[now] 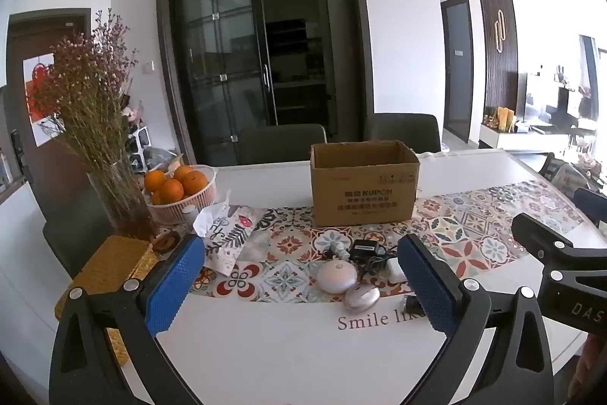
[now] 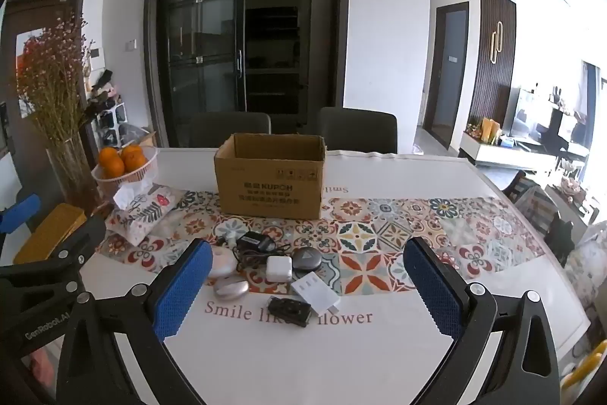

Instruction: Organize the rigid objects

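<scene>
An open cardboard box stands on the patterned table runner. In front of it lies a cluster of small items: a round white device, a silver oval device, a black adapter with cable, a white cube charger, a dark round device, a white flat plug and a small black item. My left gripper is open and empty, above the table short of the cluster. My right gripper is open and empty, likewise.
A glass vase of dried flowers, a basket of oranges, a floral tissue pouch and a woven yellow mat sit at the table's left. Two dark chairs stand behind the table.
</scene>
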The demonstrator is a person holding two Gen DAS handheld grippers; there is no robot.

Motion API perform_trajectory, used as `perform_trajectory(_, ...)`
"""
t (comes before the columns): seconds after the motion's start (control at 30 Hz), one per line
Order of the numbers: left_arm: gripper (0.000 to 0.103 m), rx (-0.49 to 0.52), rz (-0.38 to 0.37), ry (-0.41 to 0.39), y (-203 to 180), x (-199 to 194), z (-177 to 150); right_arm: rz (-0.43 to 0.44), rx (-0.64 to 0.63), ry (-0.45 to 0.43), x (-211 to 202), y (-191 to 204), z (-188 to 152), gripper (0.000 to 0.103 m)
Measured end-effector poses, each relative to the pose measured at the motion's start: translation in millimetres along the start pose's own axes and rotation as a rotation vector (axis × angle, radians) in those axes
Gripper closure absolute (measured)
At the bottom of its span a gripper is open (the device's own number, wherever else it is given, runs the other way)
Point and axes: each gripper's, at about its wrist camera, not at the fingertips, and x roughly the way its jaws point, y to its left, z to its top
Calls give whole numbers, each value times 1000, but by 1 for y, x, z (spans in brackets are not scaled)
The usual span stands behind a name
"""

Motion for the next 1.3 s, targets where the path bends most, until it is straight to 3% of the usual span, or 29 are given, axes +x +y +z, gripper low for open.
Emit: perform_trajectory(1.3,0,14,9,-14,0,3,2,8,9,6,2,1,1,1)
